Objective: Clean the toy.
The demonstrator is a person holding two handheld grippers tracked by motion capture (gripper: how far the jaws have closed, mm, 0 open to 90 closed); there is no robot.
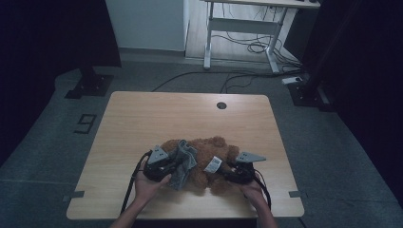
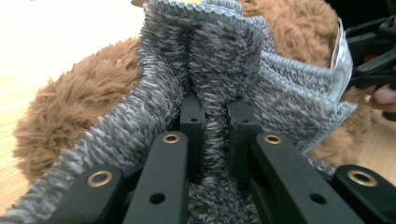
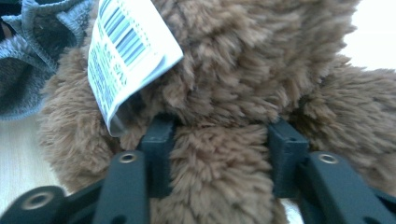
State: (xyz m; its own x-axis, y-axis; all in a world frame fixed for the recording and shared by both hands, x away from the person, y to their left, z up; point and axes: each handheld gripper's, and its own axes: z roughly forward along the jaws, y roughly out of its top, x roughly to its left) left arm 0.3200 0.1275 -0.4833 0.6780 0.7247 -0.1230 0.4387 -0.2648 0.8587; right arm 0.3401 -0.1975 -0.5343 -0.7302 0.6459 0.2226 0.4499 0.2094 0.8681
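Both tongs are busy on the same toy. Over on the person's left, the left gripper (image 2: pixel 210 123) has its jaws pinched tight on a fold of grey knitted garment (image 2: pixel 219 60), the fabric bunched up between the black fingers. The right gripper (image 3: pixel 219 140) has its jaws spread around a thick part of the brown teddy bear (image 3: pixel 243 70), pressed into the fur on both sides, so it looks to be holding the bear steady.

From above, the bear (image 1: pixel 209 154) lies on the near half of the wooden table (image 1: pixel 142 118), close to the person, with the grey knit (image 1: pixel 185 159) draped over its left part and a white barcode tag (image 1: pixel 213 165) hanging just by the right gripper.

My reading is that the job is dressing the bear, or perhaps undressing it; the dim high view doesn't settle which. Either way it is midway: the garment is gathered in a heap on the bear, not pulled smooth over the body nor lying clear of it. What remains is working the knit along the bear while the other hand keeps it from sliding.
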